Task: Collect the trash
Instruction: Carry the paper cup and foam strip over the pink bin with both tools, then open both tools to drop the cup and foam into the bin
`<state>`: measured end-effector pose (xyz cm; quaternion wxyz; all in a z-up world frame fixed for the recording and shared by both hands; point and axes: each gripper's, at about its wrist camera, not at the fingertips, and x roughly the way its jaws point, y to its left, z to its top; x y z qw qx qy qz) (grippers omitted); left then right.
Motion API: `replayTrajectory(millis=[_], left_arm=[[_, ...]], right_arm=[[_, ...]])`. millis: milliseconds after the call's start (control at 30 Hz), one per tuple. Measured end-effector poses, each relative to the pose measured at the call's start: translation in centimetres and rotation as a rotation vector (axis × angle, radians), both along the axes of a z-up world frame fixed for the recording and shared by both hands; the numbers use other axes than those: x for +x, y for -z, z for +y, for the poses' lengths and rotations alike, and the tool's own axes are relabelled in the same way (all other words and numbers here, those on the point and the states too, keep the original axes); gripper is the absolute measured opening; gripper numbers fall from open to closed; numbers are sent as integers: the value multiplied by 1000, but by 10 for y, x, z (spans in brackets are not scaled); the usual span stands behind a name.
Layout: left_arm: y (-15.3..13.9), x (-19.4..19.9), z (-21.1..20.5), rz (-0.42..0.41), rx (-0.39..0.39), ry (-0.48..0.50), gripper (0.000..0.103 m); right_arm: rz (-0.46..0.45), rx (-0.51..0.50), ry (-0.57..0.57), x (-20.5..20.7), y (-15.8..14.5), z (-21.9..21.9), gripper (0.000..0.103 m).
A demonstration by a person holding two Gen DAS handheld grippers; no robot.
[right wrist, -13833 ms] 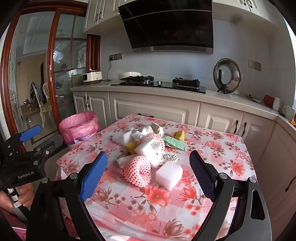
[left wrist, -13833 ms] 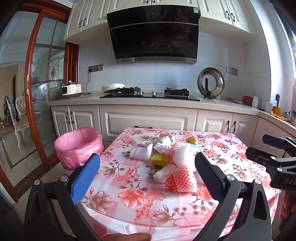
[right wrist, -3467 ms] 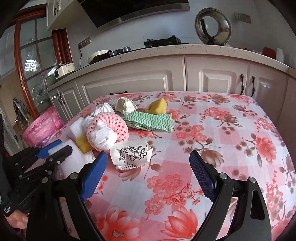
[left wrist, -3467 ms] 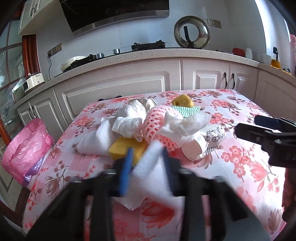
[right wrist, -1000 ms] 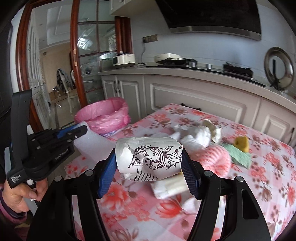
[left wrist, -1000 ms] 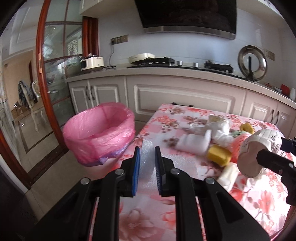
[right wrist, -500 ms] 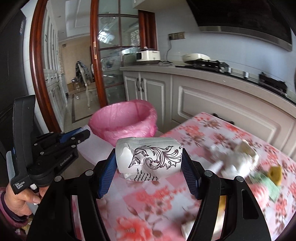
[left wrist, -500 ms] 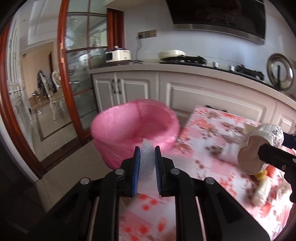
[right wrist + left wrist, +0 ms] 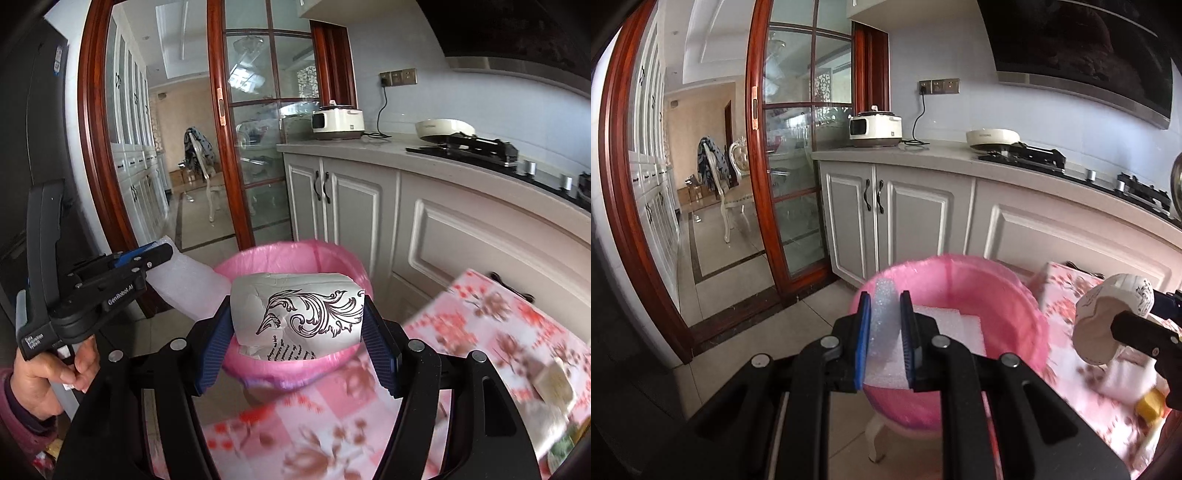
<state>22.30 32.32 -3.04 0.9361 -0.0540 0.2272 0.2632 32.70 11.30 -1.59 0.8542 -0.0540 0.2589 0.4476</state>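
Kitchen scene, big to small. Long counter [image 9: 945, 155] w/ white cabinet fronts [image 9: 916, 218] ran along the back wall, a dark range hood [image 9: 1082, 48] above it; on top sat a rice cooker [image 9: 875, 125], a white pan [image 9: 991, 137] and the gas hob [image 9: 1027, 155]. A wood-framed glass sliding door [image 9: 790, 147] stood at the left, w/ a chair [image 9: 718, 177] in the room beyond.

The floral tablecloth [image 9: 480, 332] was blurred at lower right. Just beside its near corner stood the bin w/ pink liner [image 9: 295, 254], on the tiled floor.

Left claw [image 9: 884, 332] was closed on a white foam sheet [image 9: 882, 317], pinched thin between the blue pads; the sheet's free part hung over the bin's opening. In the right wrist view the person's hand [image 9: 44, 380] held that tool by its handle, left of the bin.

Right claw [image 9: 297, 325] gripped a crumpled paper cup [image 9: 295, 310] w/ black scroll print, lying sideways, both pads pressed on its ends. The cup was held over the bin's near rim, approx.

Small blurred scraps [image 9: 1148, 404] lay on the cloth at far right; can't tell what they were.
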Motion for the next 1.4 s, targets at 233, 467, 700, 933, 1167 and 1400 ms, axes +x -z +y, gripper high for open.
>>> replayTrajectory(millis=[233, 467, 700, 933, 1167, 1400], left_arm=[[13, 39, 32, 18, -51, -14, 16], [30, 62, 47, 28, -56, -21, 59], [24, 48, 47, 19, -61, -56, 63], [6, 4, -2, -25, 8, -51, 83], [-4, -34, -80, -87, 52, 20, 98], [1, -55, -164, -104, 62, 153, 98]], right_arm=[[46, 3, -33, 39, 13, 38, 65], [63, -30, -59, 57, 37, 62, 76], [78, -16, -39, 53, 36, 43, 76], [45, 18, 51, 10, 16, -25, 77], [-36, 6, 159, -41, 5, -106, 81], [-67, 12, 304, -80, 10, -199, 85]])
